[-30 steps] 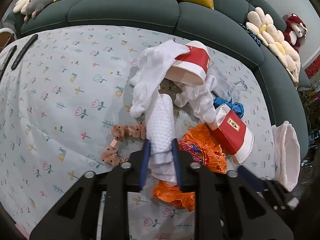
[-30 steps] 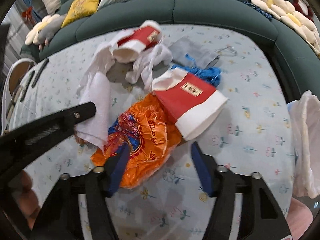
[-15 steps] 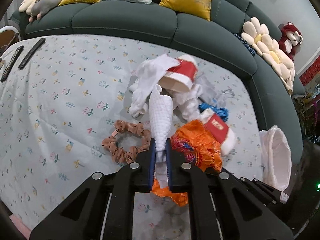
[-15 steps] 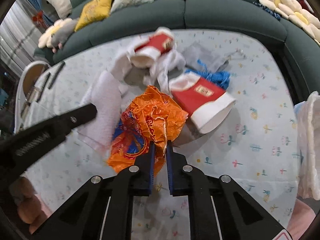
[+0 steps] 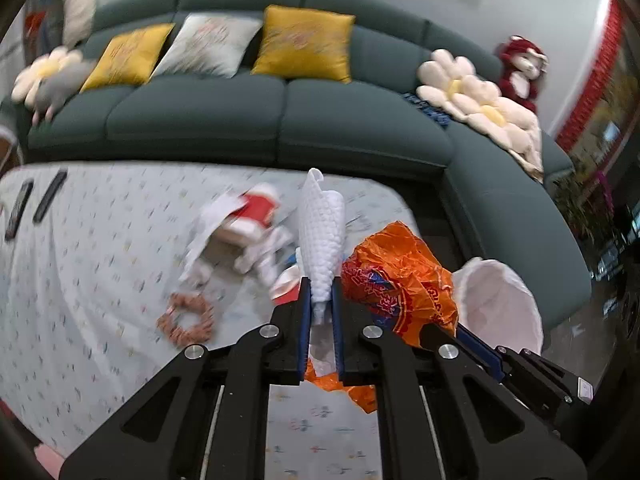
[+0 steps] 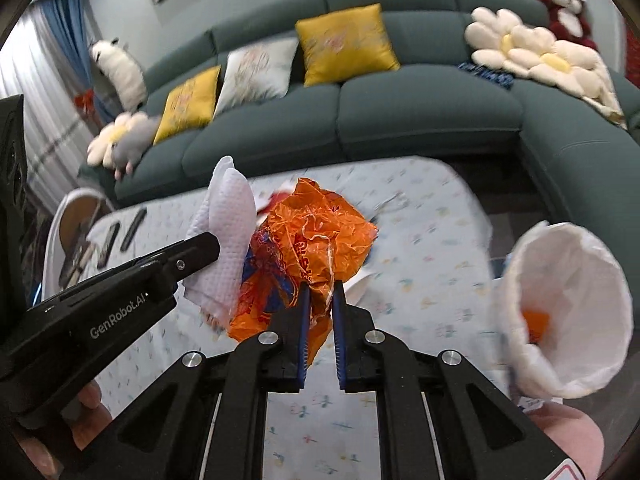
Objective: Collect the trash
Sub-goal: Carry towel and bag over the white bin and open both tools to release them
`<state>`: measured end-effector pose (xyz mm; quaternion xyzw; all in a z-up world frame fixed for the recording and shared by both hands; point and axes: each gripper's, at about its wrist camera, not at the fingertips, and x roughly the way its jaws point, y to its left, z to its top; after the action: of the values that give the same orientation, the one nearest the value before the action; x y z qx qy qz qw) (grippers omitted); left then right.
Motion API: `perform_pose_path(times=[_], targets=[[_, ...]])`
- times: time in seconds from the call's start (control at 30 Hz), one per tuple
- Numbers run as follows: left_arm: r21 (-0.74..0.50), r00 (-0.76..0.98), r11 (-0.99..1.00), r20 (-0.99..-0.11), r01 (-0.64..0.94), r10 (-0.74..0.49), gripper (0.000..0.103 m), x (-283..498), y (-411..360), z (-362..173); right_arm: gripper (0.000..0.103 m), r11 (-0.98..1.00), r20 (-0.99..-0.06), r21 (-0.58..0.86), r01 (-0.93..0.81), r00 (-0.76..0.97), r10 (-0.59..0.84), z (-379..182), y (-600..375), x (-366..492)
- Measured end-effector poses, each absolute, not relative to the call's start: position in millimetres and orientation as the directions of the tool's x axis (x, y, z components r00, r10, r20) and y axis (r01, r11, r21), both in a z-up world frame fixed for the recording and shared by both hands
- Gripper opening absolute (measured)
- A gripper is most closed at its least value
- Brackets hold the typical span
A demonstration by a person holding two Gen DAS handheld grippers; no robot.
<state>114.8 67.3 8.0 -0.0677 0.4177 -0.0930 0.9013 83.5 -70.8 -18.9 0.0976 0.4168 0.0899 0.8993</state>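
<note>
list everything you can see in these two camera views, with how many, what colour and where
paper towel: one, white, pinched upright in the left gripper
plastic bag: one, orange, crumpled, clamped in the right gripper
bin liner: one, white, open-mouthed, off the table's right end
paper cups: red and white, blurred, on the table among white paper; count unclear
scrunchie: one, brown, on the table
remotes: two, black, far left of the table
tablecloth: one, pale floral
sofa: one, dark green, behind the table
cushions: two yellow, one pale, on the sofa
flower pillows: cream, on the sofa's right corner
plush toy: one, dark red, beside them
left gripper: black, blue pads
right gripper: black, blue pads
</note>
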Motion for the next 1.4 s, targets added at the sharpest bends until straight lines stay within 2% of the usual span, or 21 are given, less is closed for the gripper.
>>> perform_pose_path(times=[0.27, 0.6, 0.97, 1.4], targets=[[-0.156, 0.662, 0.959, -0.697, 0.237, -0.277, 0.009, 99, -6, 40, 0.01, 0.969, -0.67, 0.247, 0.0, 0.723, 0.171, 13, -140, 59], [-0.114, 0.638, 0.919, -0.687, 0.378, -0.348, 0.009, 91, -99, 55, 0.01, 0.95, -0.637, 0.27, 0.154, 0.768, 0.057, 20, -235, 31], [-0.082, 0.577, 0.868, -0.716, 0.49, -0.393, 0.009, 90, -181, 39, 0.01, 0.919, -0.644, 0.247, 0.307, 0.761, -0.081, 9, -315, 10], [-0.098, 0.485, 0.839, -0.778, 0.535, -0.4, 0.01, 104, -227, 3, 0.01, 0.886, -0.696, 0.257, 0.386, 0.71, -0.108, -14, -353, 15]])
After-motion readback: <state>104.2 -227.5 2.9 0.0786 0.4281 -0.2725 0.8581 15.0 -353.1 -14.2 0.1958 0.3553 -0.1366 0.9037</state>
